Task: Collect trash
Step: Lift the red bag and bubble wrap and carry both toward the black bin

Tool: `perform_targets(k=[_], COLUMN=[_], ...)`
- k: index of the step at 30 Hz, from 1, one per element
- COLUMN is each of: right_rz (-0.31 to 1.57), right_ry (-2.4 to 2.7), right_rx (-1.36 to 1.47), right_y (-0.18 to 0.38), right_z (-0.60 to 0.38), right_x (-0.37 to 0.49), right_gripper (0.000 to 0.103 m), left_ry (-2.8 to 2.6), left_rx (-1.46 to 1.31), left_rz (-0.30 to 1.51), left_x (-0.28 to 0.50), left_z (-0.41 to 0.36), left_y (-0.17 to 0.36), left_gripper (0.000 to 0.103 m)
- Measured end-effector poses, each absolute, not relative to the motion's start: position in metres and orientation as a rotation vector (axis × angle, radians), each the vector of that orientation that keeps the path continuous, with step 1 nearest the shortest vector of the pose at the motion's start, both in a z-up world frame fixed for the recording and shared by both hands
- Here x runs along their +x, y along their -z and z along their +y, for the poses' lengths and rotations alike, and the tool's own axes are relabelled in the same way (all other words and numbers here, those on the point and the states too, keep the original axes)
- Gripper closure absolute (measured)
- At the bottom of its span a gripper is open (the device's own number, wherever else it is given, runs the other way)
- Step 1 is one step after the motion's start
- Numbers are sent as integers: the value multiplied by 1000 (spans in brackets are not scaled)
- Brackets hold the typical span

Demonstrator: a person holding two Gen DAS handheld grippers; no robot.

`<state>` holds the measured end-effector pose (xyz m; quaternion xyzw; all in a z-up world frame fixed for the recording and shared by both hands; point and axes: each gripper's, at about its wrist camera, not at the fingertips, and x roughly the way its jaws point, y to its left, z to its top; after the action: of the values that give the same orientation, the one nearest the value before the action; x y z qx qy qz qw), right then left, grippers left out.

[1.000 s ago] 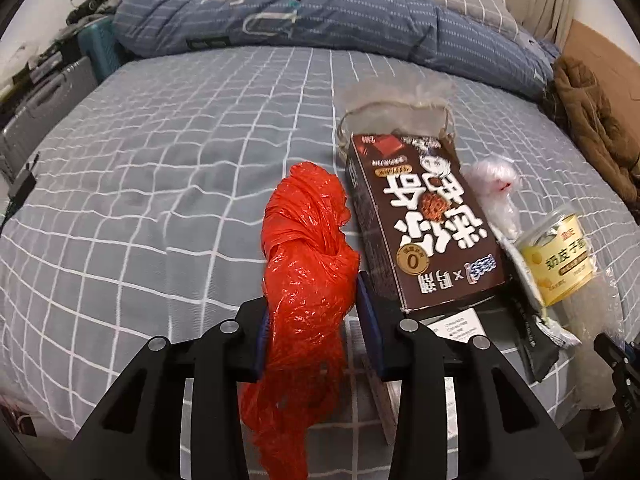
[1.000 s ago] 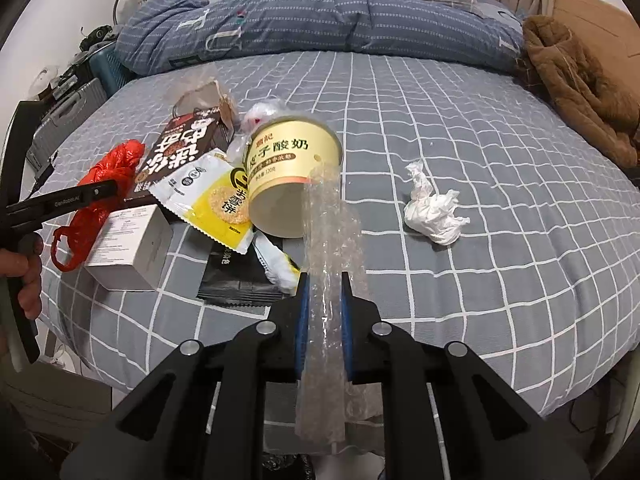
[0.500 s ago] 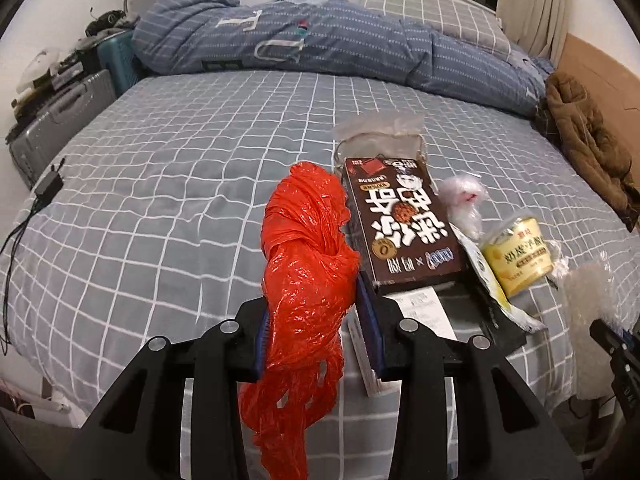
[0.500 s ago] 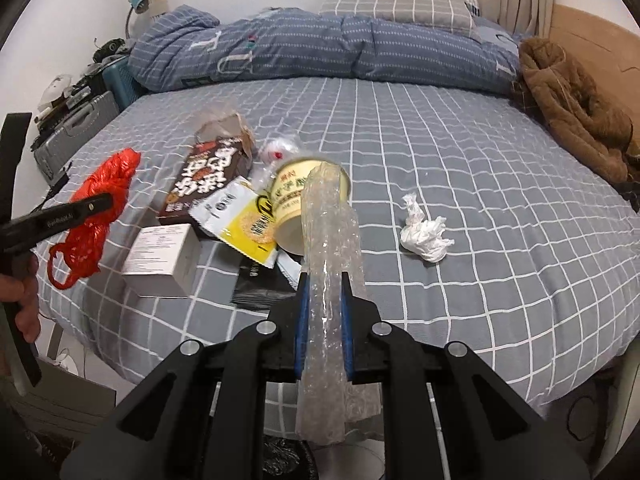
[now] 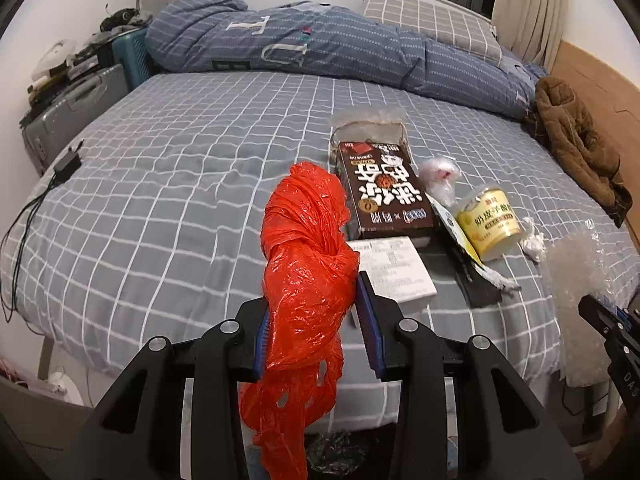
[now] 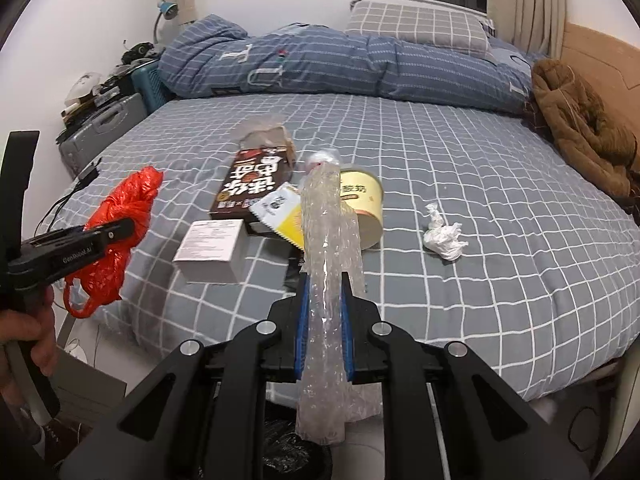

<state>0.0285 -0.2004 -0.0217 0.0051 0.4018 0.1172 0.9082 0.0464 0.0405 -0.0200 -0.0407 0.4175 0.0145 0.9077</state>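
Right wrist view: bubble wrap (image 6: 328, 280) hides much of yellow cup (image 6: 366, 208).

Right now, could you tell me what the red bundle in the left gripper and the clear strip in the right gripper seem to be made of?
Red bundle: apparently thin plastic film, likely a bag; glossy, crinkled, twisted, with small holes low down. Clear strip: looks like bubble wrap, translucent plastic with rows of raised pockets, shiny and crumpled.
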Motion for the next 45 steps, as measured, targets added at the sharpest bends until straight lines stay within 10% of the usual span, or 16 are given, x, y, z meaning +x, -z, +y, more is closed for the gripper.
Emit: perform_targets(k=[45], right_rz=[987], right_ry=[-368], right_rx=[-1], right_y=[75], right_z=[-153], right_x=[-121], right_gripper=[90], left_ry=[-43], left_rx=[-131], left_rz=[1022], left_x=[-150], left_z=[35], left_y=[89], left_gripper=[68])
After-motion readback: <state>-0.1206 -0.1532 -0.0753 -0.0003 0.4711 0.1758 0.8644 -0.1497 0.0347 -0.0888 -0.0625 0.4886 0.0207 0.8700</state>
